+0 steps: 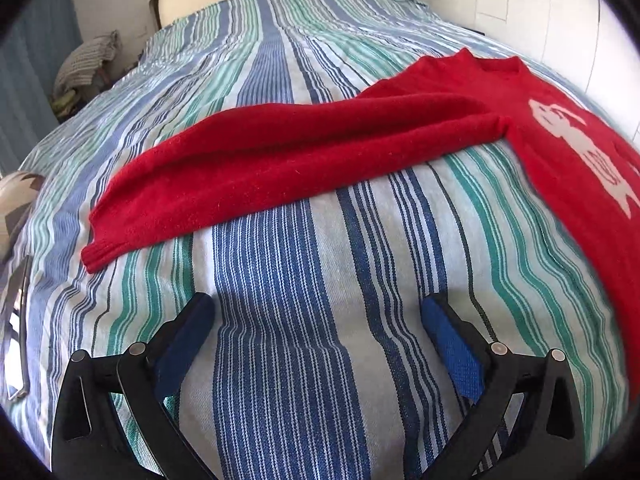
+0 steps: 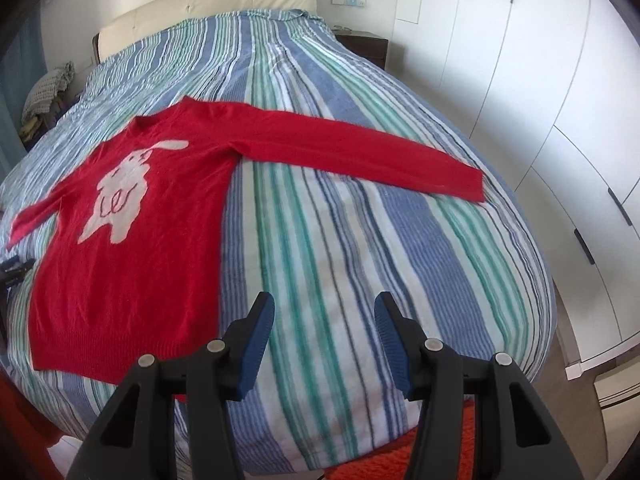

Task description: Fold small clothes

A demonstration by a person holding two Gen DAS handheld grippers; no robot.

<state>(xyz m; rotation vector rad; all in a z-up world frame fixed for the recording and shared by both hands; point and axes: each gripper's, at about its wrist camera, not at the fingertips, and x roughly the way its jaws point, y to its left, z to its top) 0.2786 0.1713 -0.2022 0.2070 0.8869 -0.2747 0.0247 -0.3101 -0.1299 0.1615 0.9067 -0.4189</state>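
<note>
One red knit sweater (image 2: 132, 248) lying flat, face up, on striped bed (image 2: 360, 248), sleeves spreading toward 9 and 2 o'clock; white animal motif (image 2: 120, 196) showing on chest. Likely handling soft, light, floppy; cuffs and hem looking best for pinching. Left gripper (image 1: 318, 312) gaping wide, empty; right gripper (image 2: 325, 312) standing half apart, holding nothing.

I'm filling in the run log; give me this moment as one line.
stage: pre-fold | red sweater: flat on striped bed, sleeves spread | left tongs: open, empty | right tongs: open, empty
</note>
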